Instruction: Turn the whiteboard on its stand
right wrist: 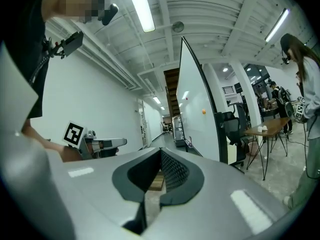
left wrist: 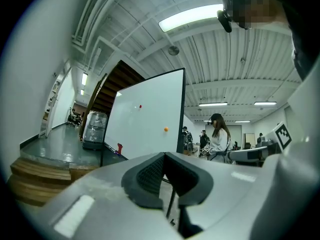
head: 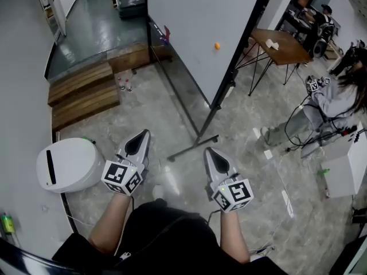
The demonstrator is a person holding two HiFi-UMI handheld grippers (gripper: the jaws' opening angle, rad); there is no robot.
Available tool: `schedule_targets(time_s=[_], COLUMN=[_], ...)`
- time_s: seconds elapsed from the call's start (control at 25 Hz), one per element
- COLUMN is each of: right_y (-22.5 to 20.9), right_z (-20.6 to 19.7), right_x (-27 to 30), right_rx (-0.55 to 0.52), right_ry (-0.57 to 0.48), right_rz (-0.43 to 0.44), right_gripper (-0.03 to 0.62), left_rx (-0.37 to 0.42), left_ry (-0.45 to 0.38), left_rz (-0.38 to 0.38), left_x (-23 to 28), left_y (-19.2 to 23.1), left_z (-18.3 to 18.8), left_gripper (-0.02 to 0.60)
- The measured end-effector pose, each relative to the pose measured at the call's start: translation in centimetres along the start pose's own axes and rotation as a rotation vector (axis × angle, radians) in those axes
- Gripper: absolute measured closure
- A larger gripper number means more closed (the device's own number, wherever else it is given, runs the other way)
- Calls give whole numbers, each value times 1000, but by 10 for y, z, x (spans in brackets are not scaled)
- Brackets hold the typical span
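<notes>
Whiteboard [head: 195,33] stood on black stand [head: 198,139] on the floor ahead: white face, black edge, orange magnet [head: 217,46] | left gripper [head: 145,132] jaws were together, empty, apart from it | right gripper [head: 207,150] the same

Nothing to read here: no word, number, brand or label came clear in any view. The only signs were black-and-white square markers, patterns rather than letters. One set stood on the left cube [head: 122,177] of the left gripper [head: 143,135] at near left. The other stood on the right cube [head: 234,194] of the right gripper [head: 210,152] at near right.
</notes>
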State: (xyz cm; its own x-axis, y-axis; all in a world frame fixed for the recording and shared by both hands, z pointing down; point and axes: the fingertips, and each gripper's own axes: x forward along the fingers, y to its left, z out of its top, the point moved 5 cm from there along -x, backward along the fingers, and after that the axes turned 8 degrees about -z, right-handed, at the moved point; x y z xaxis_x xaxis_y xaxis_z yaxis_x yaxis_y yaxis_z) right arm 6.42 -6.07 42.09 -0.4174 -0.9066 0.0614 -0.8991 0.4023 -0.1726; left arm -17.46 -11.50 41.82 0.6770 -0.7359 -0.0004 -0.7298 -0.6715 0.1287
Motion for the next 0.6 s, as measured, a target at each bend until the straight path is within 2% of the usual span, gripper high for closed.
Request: schedule_targets(time_s=[0.28,0.6], right_y=[9,12], right_z=[8,12], right_x=[61,101], right_rx=[-9,-22], right_ry=[-26,-36], right_rz=[-45,-89], right_gripper=[585,585], left_rx=[-3,-18], left_ry=[3,3], left_rz=[-71,-130], left_x=[26,42], left_y=[56,91], left_z=[3,3], left_gripper=[578,578])
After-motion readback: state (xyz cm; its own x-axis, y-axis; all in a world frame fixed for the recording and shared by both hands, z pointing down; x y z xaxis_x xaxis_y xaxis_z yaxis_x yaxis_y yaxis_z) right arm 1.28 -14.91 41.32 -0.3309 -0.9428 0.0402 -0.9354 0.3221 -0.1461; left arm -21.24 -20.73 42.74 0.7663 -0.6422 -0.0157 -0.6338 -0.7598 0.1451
